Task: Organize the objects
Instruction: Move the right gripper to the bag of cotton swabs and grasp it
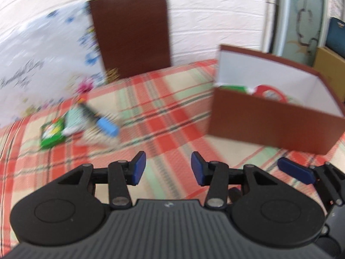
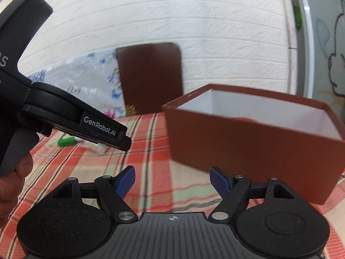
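Observation:
A brown open box (image 1: 269, 123) with a white inside stands on the plaid cloth at the right; a red-rimmed round item (image 1: 269, 91) and a green item lie in it. The box also shows in the right wrist view (image 2: 248, 149). A cluster lies at the left: a green packet (image 1: 52, 132), a pale packet (image 1: 73, 120), a dark pen (image 1: 88, 110) and a blue block (image 1: 107, 127). My left gripper (image 1: 168, 169) is open and empty above the cloth. My right gripper (image 2: 172, 182) is open and empty, near the box's front.
The brown box lid (image 1: 131, 34) leans upright on the white brick wall at the back. A floral plastic bag (image 1: 43, 64) sits left of it. A cardboard box (image 1: 332, 71) stands far right. The left gripper's body (image 2: 64, 112) fills the right view's left side.

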The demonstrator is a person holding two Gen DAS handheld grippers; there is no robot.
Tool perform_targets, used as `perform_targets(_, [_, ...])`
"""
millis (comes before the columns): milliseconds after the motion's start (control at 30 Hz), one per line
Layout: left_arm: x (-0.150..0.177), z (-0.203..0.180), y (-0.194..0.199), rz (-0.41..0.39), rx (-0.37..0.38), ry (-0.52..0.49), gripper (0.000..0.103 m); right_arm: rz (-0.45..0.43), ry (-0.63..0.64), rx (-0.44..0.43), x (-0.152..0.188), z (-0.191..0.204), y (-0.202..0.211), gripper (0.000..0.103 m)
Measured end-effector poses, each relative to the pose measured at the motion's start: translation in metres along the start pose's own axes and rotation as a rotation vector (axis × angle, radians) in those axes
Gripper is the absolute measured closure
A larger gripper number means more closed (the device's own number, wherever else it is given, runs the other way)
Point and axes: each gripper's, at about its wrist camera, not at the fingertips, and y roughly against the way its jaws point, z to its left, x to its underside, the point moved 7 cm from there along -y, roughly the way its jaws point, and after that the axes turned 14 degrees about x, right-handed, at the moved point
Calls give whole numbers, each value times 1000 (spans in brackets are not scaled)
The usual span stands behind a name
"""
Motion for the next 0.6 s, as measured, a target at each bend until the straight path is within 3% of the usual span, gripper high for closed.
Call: perform_targets(600, [62, 140, 3, 28, -185, 209, 53, 99, 227, -110, 22, 110, -26, 29])
